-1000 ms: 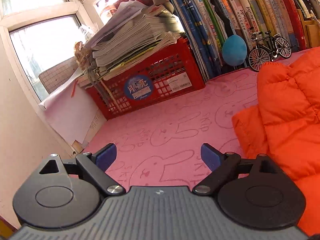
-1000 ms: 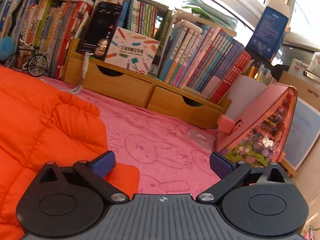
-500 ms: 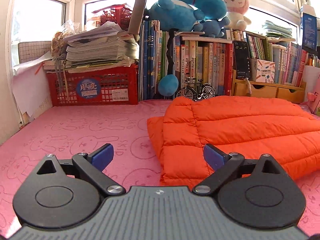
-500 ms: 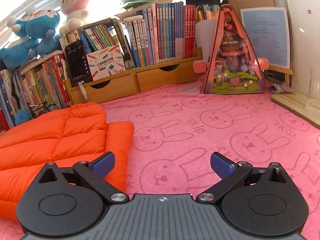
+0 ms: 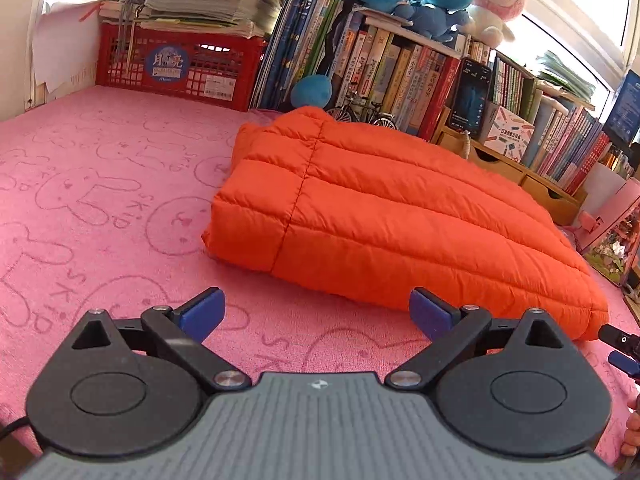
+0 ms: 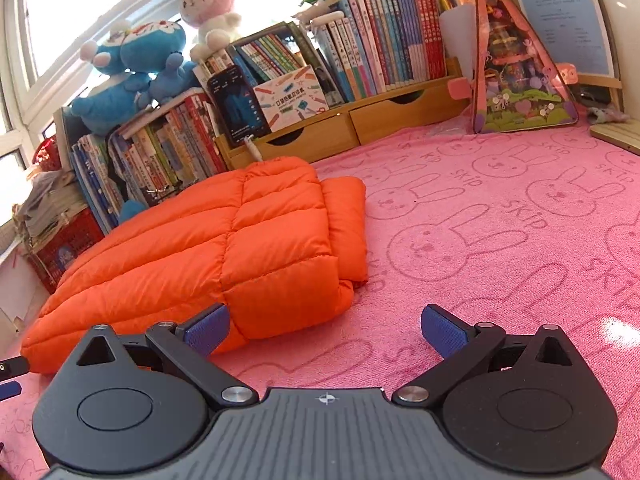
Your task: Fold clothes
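An orange quilted puffer jacket [image 5: 384, 208] lies folded into a thick rectangular bundle on the pink rabbit-print cloth [image 5: 100, 208]. My left gripper [image 5: 316, 314] stands open just short of its near edge, nothing between the blue pads. In the right wrist view the same jacket [image 6: 224, 248] lies left of centre, a narrower folded layer along its right side. My right gripper [image 6: 326, 332] is open over the cloth; its left pad [image 6: 208, 328] sits right in front of the jacket's near corner, and whether it touches is unclear. A small part of the right gripper [image 5: 622, 346] shows at the left view's right edge.
A red crate [image 5: 176, 66] under stacked papers stands at the back left. Rows of books [image 5: 400, 72], plush toys [image 6: 136, 76], a phone [image 6: 238, 106] and wooden drawers [image 6: 352, 124] line the back. A pink triangular toy case [image 6: 520, 76] stands at the right.
Both views have swung and rolled from the far corners back toward the middle, so the whole folded jacket now shows ahead of both grippers. Both grippers stay open and empty.
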